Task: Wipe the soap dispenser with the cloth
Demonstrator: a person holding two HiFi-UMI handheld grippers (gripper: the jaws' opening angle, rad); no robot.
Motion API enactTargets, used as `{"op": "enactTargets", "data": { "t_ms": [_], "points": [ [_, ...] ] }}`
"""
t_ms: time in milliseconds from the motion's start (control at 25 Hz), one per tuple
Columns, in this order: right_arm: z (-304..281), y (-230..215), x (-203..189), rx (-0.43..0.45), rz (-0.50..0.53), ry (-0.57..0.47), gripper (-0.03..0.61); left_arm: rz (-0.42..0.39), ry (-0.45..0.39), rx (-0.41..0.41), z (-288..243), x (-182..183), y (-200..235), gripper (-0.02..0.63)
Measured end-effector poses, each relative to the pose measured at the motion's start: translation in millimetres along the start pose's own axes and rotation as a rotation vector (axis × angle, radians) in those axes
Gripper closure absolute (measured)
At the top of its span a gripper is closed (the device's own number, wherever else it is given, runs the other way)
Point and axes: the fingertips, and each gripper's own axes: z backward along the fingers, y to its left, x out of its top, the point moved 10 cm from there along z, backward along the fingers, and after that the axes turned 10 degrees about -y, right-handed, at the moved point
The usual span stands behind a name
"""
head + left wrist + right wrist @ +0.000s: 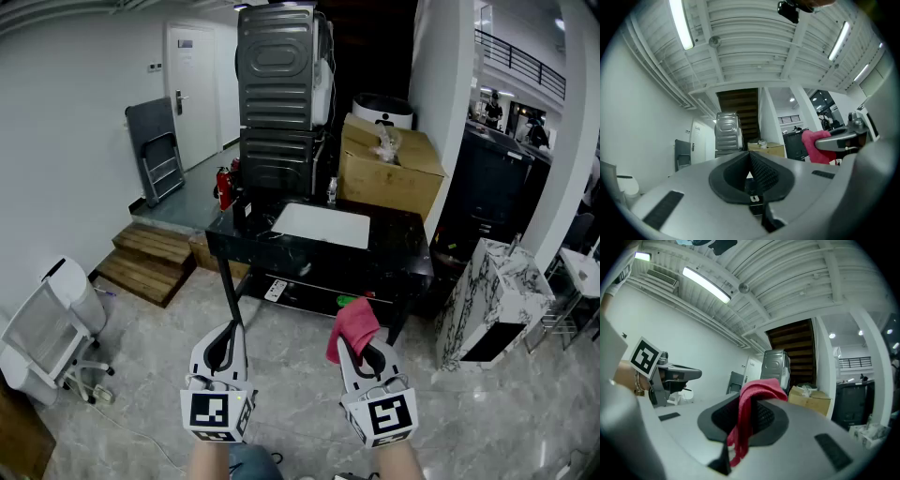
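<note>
— What is the biggest thing in front of us?

— The pale stone floor [141,375] that we stand on. After that comes the tall grey metal machine [277,70] at the back of the room. A black table [398,239] stands just in front of it. A cardboard box [384,173] sits behind the table's right part, beside the machine.

— And on the table?

— We see a white basin [322,225] set in its top. At the basin's back edge there is a small upright thing [332,190]. It may be the soap dispenser, but it is too small for us to tell.

— What is off to our left?

— Wooden steps [145,262] by the wall, and a white chair [56,323] nearer to us.

— How are our grippers?

— We hold both low in front of us, side by side and pointing toward the table, well short of it. Our left gripper [231,333] has its jaws pressed together with nothing between them. Our right gripper [356,349] is clamped on the cloth [352,323].

— How does the cloth sit?

— It is pink-red, pinched between the jaws and bunched over their tips. In the right gripper view we see a strip of it hanging down the gap between the pads. In the left gripper view we see it off to the right, sticking out of the other gripper. It touches nothing but those jaws and is well apart from the table.
</note>
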Motion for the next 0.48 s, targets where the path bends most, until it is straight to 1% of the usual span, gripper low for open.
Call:
{"op": "enactTargets", "data": {
  "t_ms": [160, 280, 360, 480],
  "points": [
    [-1, -10, 1, -0.005, 0.014, -0.004, 0.529, 0.029, -0.009, 0.001, -10, -3, -4, 0.601],
    [-9, -16, -2, -0.032, 0.008, -0.004, 0.529, 0.025, -0.013, -0.011, -20, -7, -3, 0.601],
    [-18, -19, -7, -0.046, 0.002, 0.001, 0.529, 0.02, -0.017, -0.017, -29, -11, 3, 0.601],
    [-41, -20, -15, -0.052, 0.006, 0.01, 0.529, 0.039, -0.028, -0.02, -46, -22, 20, 0.601]
  ]
}}
